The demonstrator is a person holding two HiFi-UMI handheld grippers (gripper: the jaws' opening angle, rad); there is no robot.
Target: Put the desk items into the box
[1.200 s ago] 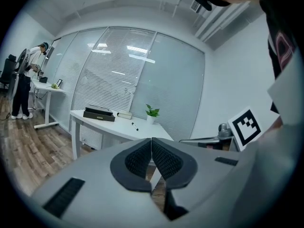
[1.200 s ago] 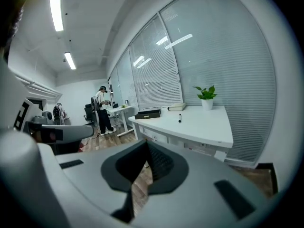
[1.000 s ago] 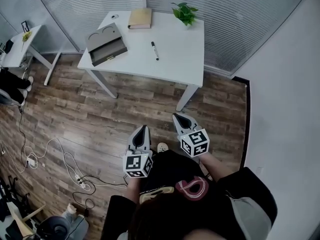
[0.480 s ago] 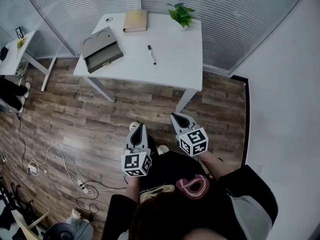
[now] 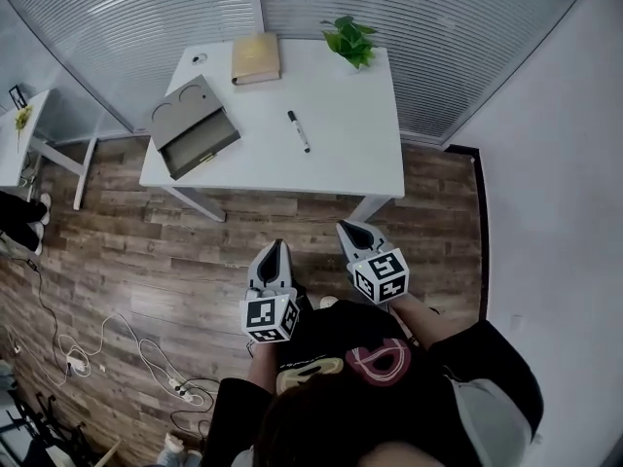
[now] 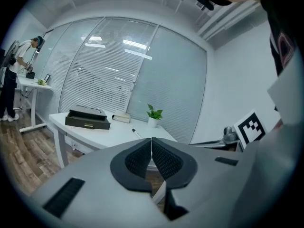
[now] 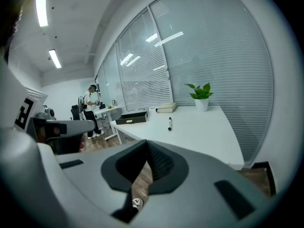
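Observation:
A white desk (image 5: 341, 159) stands ahead of me on the wood floor. On it lie an open grey box (image 5: 190, 125) at the left, a tan book (image 5: 255, 58) at the back, a black marker (image 5: 298, 130) in the middle and a small potted plant (image 5: 350, 39) at the back right. My left gripper (image 5: 275, 251) and right gripper (image 5: 350, 230) hang over the floor, short of the desk's near edge. Both are shut with nothing between their jaws. The left gripper view shows the box (image 6: 88, 119) and the marker (image 6: 137, 133) far beyond the tips (image 6: 151, 144).
A glass wall with blinds runs behind the desk, and a white wall (image 5: 555, 163) stands at the right. A second desk (image 5: 24, 129) is at the far left, with a person (image 6: 12, 75) beside it. Cables and a power strip (image 5: 185, 387) lie on the floor at lower left.
The desk has grown a little larger in the head view and sits nearer the grippers. Both grippers stay shut, held in front of the body.

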